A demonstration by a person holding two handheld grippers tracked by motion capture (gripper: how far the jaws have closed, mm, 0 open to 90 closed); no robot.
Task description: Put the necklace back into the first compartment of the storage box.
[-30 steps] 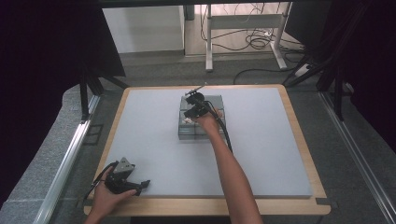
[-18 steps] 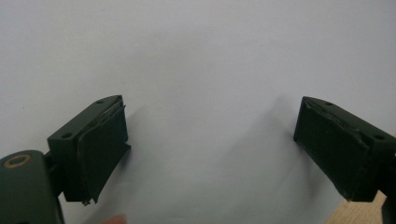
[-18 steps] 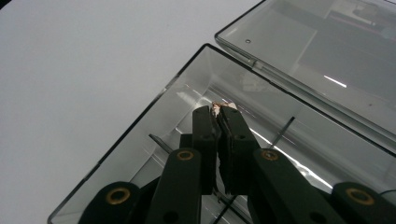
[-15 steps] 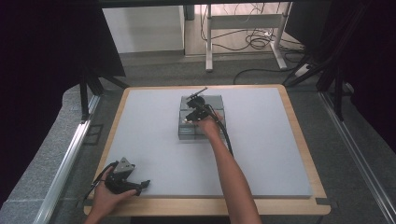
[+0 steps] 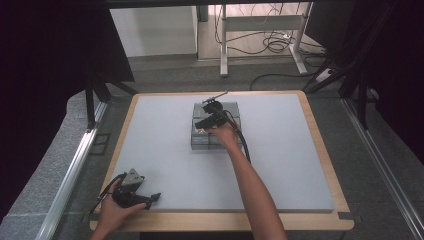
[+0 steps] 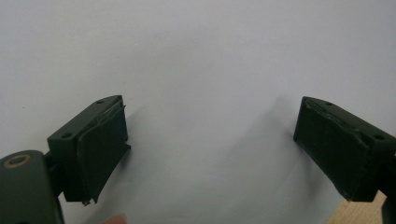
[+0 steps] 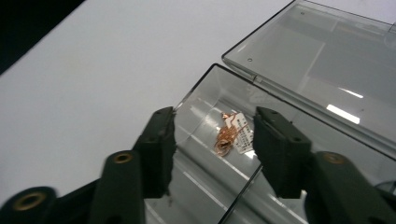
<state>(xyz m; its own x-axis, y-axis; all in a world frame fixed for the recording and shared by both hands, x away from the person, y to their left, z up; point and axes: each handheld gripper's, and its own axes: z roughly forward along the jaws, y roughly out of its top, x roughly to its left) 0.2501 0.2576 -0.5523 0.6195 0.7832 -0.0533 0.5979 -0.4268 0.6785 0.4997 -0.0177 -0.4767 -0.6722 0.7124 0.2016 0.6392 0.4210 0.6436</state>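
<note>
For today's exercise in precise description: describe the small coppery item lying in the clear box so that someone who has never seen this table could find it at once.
Start at the grey table and find the clear plastic box near its far middle, lid open. Inside lies the coppery trinket, below the right gripper, whose jaws have just been opening and stand apart above it. A small white tag sits against it; it is the one coloured thing in the box.

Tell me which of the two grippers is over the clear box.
The right gripper. It hangs over the open clear box, above a small copper-coloured piece inside; the left gripper rests near the table's near edge.
</note>
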